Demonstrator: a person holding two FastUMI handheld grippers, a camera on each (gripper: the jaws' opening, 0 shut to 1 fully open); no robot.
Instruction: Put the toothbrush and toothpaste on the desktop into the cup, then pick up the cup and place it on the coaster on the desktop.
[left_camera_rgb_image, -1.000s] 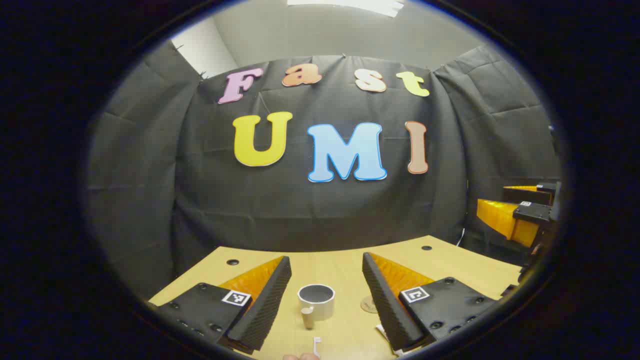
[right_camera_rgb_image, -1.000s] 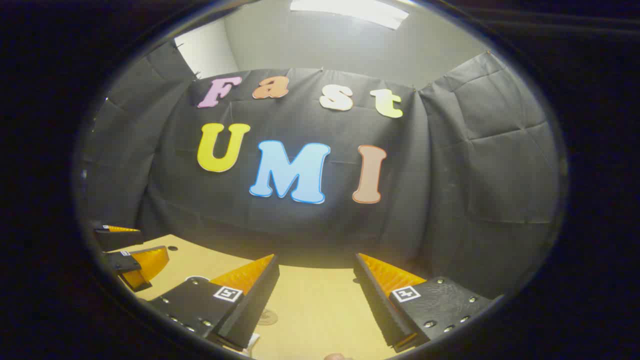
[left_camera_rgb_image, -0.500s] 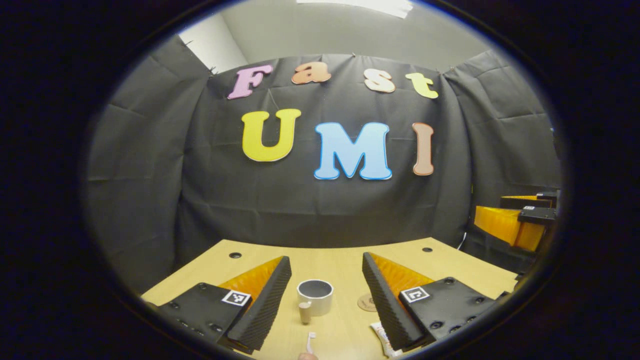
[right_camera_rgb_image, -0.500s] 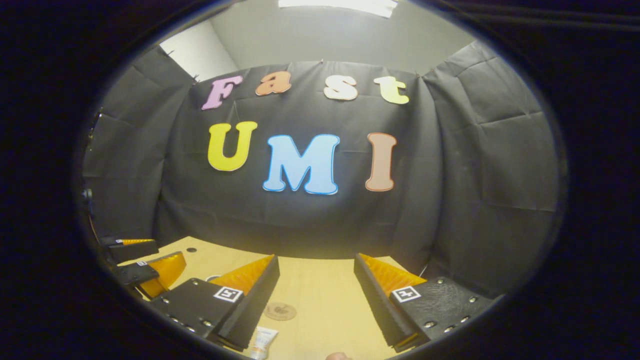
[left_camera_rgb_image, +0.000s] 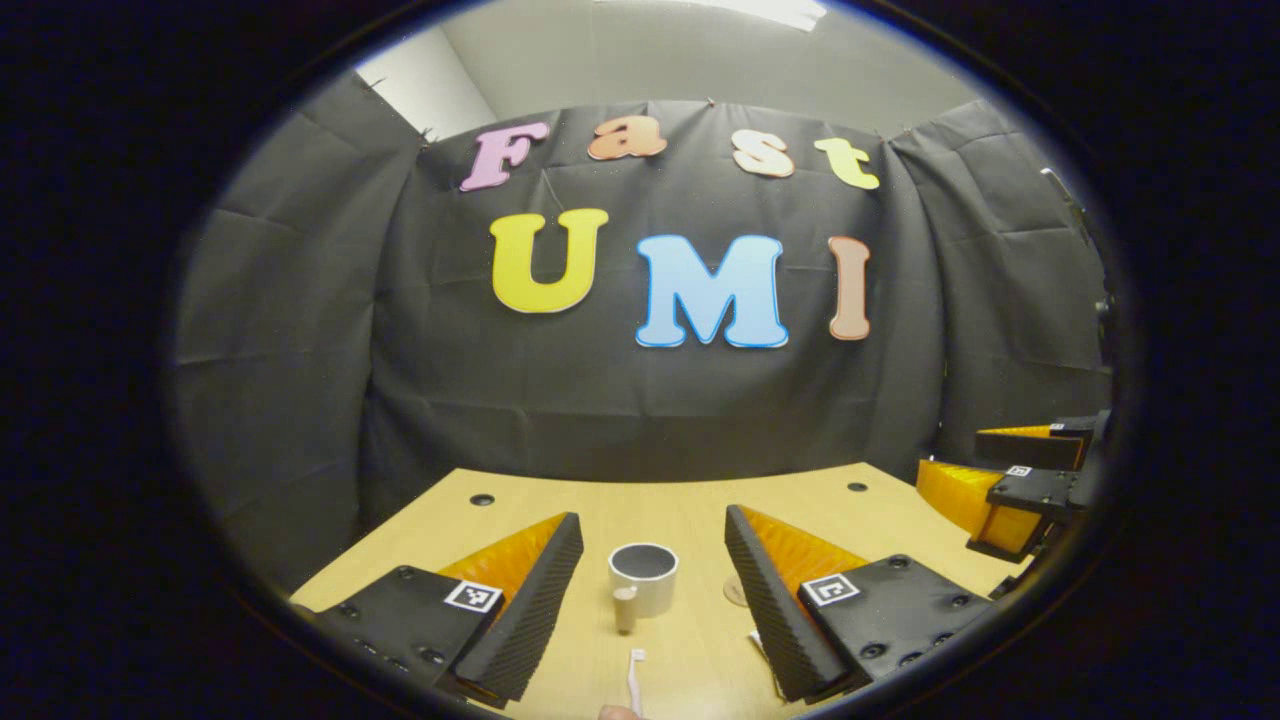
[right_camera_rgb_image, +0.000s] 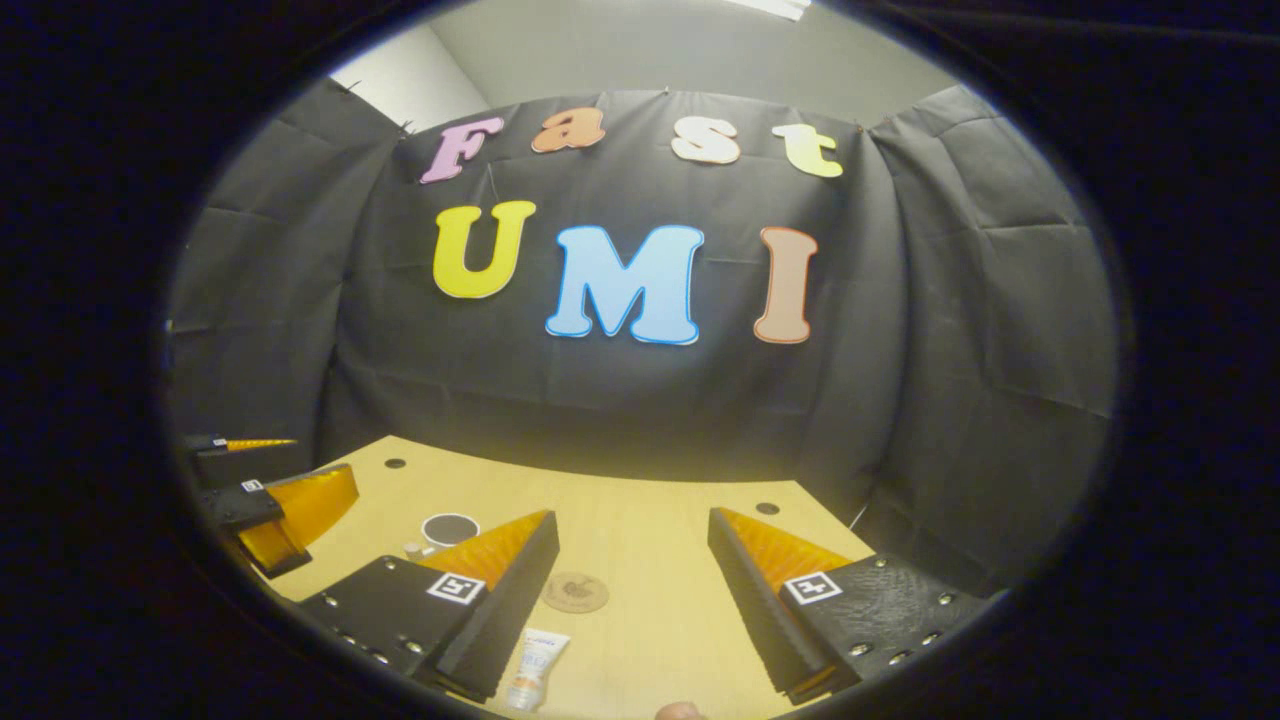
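Approach step; nothing grasped. Left tool (left_camera_rgb_image: 654, 545) and right tool (right_camera_rgb_image: 633, 540) both agape, empty. Toothbrush (left_camera_rgb_image: 633, 675) before cup (left_camera_rgb_image: 643, 577); toothpaste (right_camera_rgb_image: 532, 668), coaster (right_camera_rgb_image: 575, 591) to its right. Next: descend onto toothbrush.

— How many things sit on the desk (left_camera_rgb_image: 690, 510)?

— One cup (left_camera_rgb_image: 643, 577), one toothbrush (left_camera_rgb_image: 633, 680), one tube of toothpaste (right_camera_rgb_image: 532, 668) and one round coaster (right_camera_rgb_image: 575, 592).

— And the tools?

— Two grippers: the left gripper (left_camera_rgb_image: 652, 600) and the right gripper (right_camera_rgb_image: 632, 600), each with two fingers (four in all).

— Any holes in the desk?

— Two dark round holes show along its far edge: one hole (left_camera_rgb_image: 481, 499) on the left and another (left_camera_rgb_image: 857, 488) on the right.
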